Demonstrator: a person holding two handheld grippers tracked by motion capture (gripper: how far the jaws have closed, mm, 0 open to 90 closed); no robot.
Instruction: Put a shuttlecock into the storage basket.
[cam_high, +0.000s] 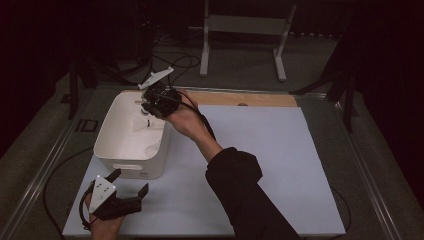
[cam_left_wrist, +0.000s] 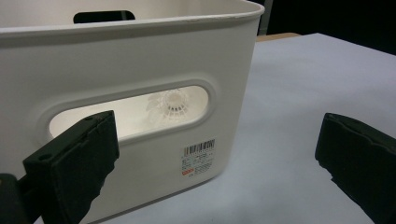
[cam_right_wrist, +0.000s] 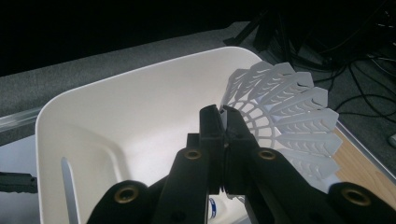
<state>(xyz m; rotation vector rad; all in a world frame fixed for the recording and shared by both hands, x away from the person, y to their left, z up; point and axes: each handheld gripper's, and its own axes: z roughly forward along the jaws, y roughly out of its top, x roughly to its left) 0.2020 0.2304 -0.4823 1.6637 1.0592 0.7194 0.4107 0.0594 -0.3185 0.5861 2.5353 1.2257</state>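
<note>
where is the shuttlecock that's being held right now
In the right gripper view the shuttlecock is pinched in the right hand-held gripper, above the white bin at its far end.

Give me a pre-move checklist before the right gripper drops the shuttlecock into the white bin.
1. Grip: right gripper shut on the skirt of the held shuttlecock. Ok.
2. Position: in the high view the right gripper is over the far end of the white bin. Ok.
3. Landing area: another shuttlecock already lies inside, seen through the handle slot; whether it sits under the drop point, cannot tell.
4. Left gripper: open, holds nothing, on the table beside the bin's near wall. Ok.
5. Bin stands upright on the white mat. Ok.
</note>
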